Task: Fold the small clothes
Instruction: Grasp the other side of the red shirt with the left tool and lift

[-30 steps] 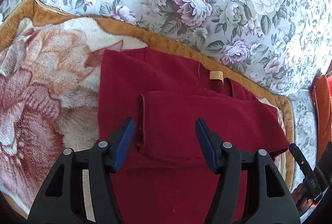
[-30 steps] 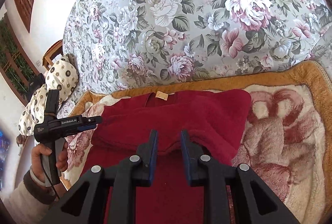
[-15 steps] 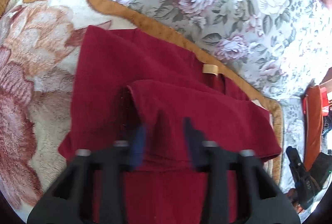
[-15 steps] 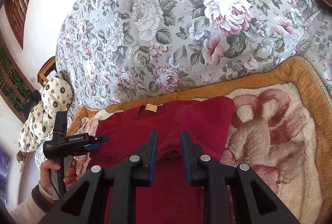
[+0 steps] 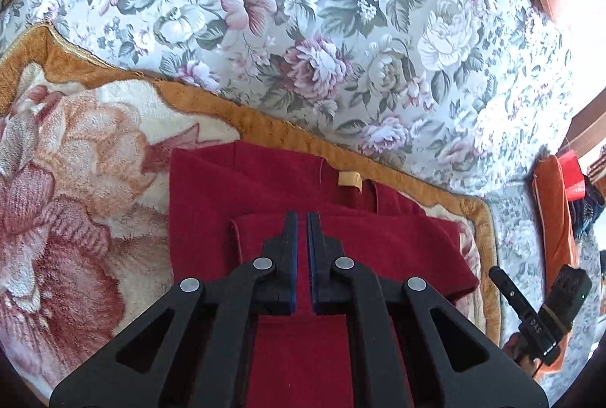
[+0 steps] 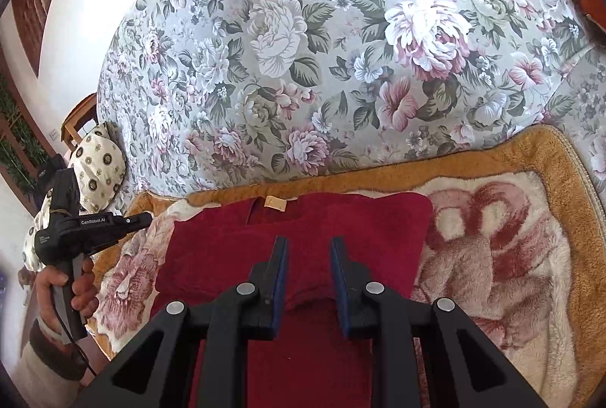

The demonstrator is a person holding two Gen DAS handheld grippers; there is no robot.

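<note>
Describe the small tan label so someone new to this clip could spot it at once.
Start at the plush blanket with the orange border, lying against the floral cover. A dark red garment lies folded on it. The tan label sits at the garment's neckline near the border, the only pale patch on the red cloth.

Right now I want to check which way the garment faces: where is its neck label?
The tan neck label sits at the far edge of the red garment, by the blanket's orange border, just beyond the left gripper in its view.
</note>
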